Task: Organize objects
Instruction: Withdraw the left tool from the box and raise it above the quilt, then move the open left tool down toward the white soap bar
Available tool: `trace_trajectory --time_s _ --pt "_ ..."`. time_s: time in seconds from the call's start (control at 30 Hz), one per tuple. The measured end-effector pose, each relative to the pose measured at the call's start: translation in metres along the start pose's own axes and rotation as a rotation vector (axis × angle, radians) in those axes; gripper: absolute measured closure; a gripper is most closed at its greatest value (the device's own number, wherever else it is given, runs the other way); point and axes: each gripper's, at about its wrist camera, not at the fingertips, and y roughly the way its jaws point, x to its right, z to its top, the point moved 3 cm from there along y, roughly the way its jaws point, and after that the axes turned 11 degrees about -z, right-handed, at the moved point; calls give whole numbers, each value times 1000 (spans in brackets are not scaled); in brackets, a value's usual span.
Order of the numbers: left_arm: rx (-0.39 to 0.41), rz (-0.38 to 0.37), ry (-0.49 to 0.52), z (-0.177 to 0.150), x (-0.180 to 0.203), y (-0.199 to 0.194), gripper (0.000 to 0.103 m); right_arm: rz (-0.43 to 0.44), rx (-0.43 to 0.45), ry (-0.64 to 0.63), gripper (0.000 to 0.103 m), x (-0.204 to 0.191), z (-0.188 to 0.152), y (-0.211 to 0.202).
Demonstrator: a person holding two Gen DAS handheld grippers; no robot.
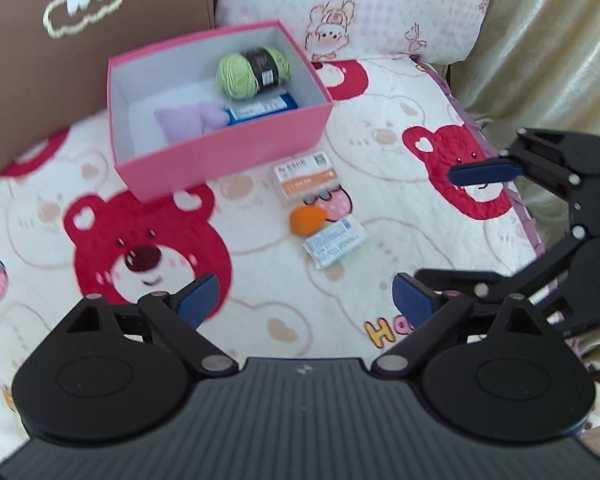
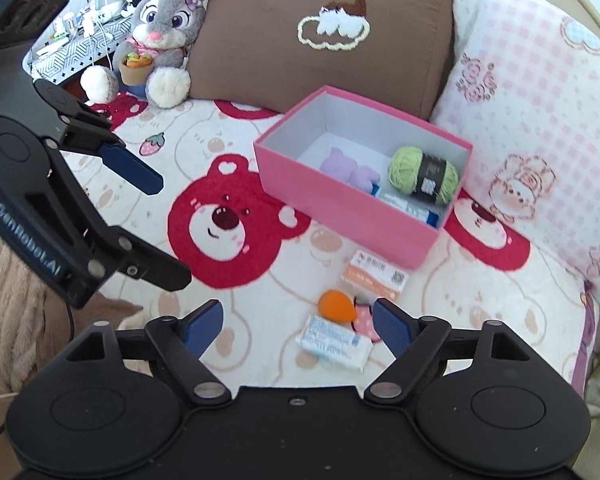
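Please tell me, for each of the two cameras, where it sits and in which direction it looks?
Left wrist: on the left hand-held gripper, facing the pink box and pillows; the right hand-held gripper shows at right.
Right wrist: on the right hand-held gripper, facing the same pink box; the left hand-held gripper shows at left.
Shared: box, green yarn, orange ball, both open grippers.

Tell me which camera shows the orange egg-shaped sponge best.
The right wrist view: the orange sponge lies close ahead of the open right gripper, sharp and in full outline beside the pale blue packet. The left wrist view shows it smaller, farther off and slightly blurred.
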Motion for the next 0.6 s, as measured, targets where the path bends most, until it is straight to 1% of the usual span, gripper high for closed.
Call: trace_trajectory --time_s 0.17,0.33,0.43,0.6 --pt "5 -10 -52 -7 -6 10 8 3 -8 7 15 2 -16 -1" --pt "-4 -19 -71 -13 -6 19 6 21 -12 20 14 2 -31 3" --pt "-11 -32 -74 -16 -4 28 5 34 13 21 14 2 -39 6" --pt "-31 -68 -91 -22 -3 46 5 30 82 19 14 5 -54 15"
